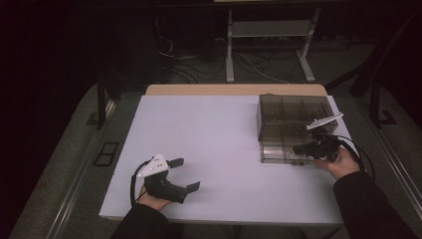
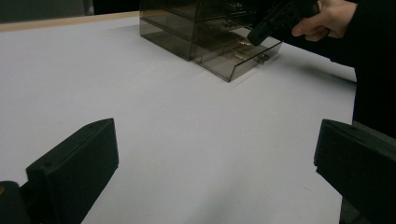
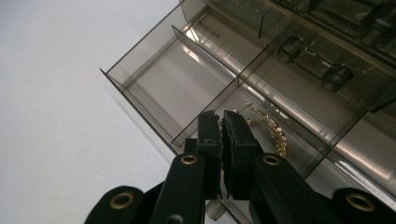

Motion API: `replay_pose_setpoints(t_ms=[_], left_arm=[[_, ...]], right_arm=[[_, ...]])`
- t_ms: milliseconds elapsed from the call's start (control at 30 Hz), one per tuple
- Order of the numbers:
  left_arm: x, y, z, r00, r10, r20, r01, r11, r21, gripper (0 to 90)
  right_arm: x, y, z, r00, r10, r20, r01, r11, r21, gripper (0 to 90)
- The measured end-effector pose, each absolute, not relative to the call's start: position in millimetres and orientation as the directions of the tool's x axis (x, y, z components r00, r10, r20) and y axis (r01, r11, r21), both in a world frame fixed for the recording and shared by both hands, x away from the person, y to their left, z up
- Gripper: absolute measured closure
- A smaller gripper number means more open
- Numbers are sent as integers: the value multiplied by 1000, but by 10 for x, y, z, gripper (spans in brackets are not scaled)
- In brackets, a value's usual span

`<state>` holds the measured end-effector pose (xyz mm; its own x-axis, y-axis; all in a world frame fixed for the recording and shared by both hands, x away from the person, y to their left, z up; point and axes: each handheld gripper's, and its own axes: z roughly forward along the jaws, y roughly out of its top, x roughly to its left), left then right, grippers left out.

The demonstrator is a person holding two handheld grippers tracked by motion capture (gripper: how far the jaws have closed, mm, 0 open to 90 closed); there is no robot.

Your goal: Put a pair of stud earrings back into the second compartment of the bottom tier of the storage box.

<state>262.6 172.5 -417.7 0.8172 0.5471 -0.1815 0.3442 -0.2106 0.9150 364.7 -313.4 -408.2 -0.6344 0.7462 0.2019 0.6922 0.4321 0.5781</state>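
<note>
In open drawer [image 3: 154, 88] of smoky organizer: gold chain [image 3: 271, 128] just beyond right gripper [image 3: 222, 122], jaws pressed together, chain apparently not pinched; left gripper [image 1: 185, 174] agape.

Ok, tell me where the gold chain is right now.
The gold chain lies in the pulled-out drawer of the smoky plastic organizer at the table's right, just beyond the right hand-held gripper.

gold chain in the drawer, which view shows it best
The right gripper view: the gold chain lies close up in a drawer compartment, just past the shut right gripper. In the left gripper view it is a faint glint. The high view is too far to make it out.
</note>
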Motion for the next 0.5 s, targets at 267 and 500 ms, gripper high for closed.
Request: replay_pose_setpoints(t_ms=[267, 500], left_arm=[[2627, 1724, -4178, 817, 547, -182, 344, -210, 915, 0], [2629, 1728, -4177, 817, 548, -180, 344, -212, 915, 0]], right_arm=[[3668, -3093, -4170, -637, 746, 195, 698, 451, 556, 853], [3670, -3079, -4194, -631, 752, 190, 697, 442, 565, 771]])
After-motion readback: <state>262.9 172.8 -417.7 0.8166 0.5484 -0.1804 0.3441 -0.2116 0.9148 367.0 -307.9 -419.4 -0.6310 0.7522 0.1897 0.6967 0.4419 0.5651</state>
